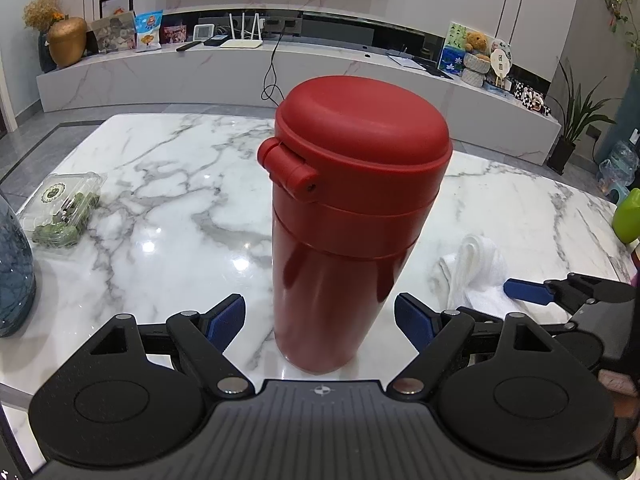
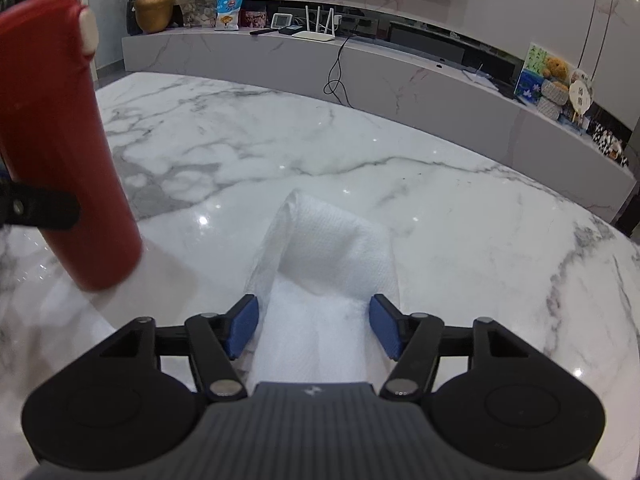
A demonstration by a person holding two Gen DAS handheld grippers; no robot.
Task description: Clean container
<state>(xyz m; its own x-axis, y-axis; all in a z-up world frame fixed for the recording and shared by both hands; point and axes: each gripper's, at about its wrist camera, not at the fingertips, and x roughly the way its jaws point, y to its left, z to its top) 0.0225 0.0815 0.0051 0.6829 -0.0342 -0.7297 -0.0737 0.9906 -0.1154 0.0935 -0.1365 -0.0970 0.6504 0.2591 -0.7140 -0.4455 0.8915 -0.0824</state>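
red bottle (image 1: 352, 216) and white cloth (image 2: 324, 280) on the marble table (image 1: 168, 200)

left gripper (image 1: 320, 320) open wide around the standing bottle, not touching. right gripper (image 2: 316, 324) open wide around the cloth.

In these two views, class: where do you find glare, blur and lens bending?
Left wrist view: ceiling lights glare as white spots on the marble table; the fisheye bows the TV bench. Right wrist view: the red flask at the left edge is soft and leans; the white cloth between the tongs is sharp.
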